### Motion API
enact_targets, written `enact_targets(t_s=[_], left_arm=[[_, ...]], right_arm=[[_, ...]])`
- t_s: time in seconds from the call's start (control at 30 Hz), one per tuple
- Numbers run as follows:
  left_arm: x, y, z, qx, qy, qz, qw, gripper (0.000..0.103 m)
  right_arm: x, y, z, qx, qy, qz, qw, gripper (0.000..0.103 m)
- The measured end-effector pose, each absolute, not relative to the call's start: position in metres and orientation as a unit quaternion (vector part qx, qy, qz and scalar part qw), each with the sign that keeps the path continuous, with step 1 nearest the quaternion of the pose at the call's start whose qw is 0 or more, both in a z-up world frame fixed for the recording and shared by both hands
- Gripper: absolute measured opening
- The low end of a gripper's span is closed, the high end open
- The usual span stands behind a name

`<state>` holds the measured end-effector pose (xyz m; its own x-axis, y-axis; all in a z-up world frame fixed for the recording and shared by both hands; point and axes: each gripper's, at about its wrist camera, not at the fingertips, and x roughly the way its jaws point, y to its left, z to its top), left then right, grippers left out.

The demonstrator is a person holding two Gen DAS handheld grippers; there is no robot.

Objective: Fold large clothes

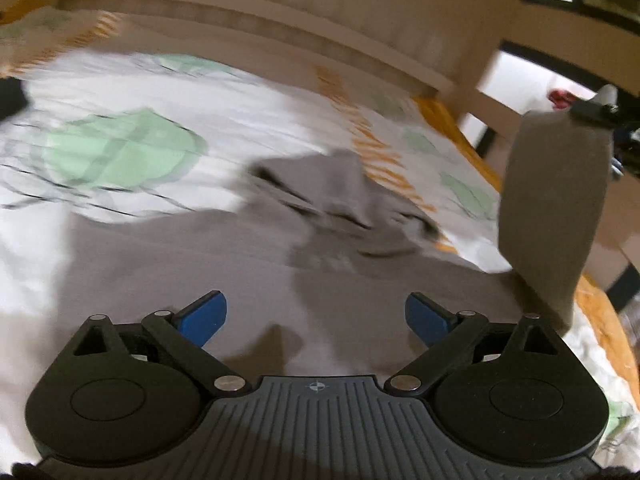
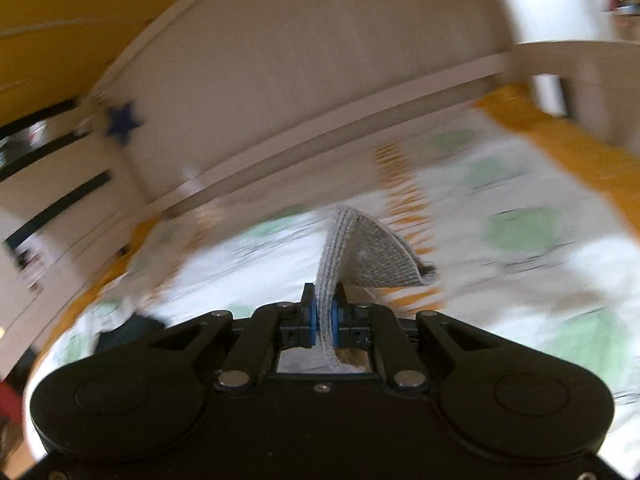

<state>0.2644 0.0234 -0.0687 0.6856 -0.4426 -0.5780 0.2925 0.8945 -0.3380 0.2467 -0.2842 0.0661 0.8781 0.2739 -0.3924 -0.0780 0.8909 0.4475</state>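
Two grippers: your right gripper pinches the grey garment's ribbed hem; left gripper gapes empty—grab a matching corner.

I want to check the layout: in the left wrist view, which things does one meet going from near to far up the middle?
left gripper → grey garment → white bedsheet with green and orange print → pale bed rail.

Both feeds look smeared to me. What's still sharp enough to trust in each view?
Left wrist view: bedding and grey garment are motion-blurred; only the left gripper, jaws open, is crisp. Right wrist view: bed and frame smear, but the right gripper and the ribbed hem it pinches stay sharp. Fisheye bends the bed rail in both.
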Motion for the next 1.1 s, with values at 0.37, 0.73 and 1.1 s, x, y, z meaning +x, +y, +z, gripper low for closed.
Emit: enact_targets(t_s=[0.37, 0.73, 1.1], left_arm=[[0.250, 0.142, -0.071, -0.191, 0.351, -0.112, 0.910, 0.098], [0.259, 0.147, -0.078, -0.214, 0.354, -0.136, 0.900, 0.098], [0.280, 0.092, -0.095, -0.161, 0.383, -0.147, 0.898, 0.097]], right_arm=[[0.292, -0.104, -0.017, 0.136, 0.305, 0.190, 0.923, 0.015], [0.254, -0.082, -0.074, 0.089, 0.334, 0.234, 0.909, 0.069], [0.204, -0.172, -0.097, 0.101, 0.333, 0.155, 0.925, 0.069]])
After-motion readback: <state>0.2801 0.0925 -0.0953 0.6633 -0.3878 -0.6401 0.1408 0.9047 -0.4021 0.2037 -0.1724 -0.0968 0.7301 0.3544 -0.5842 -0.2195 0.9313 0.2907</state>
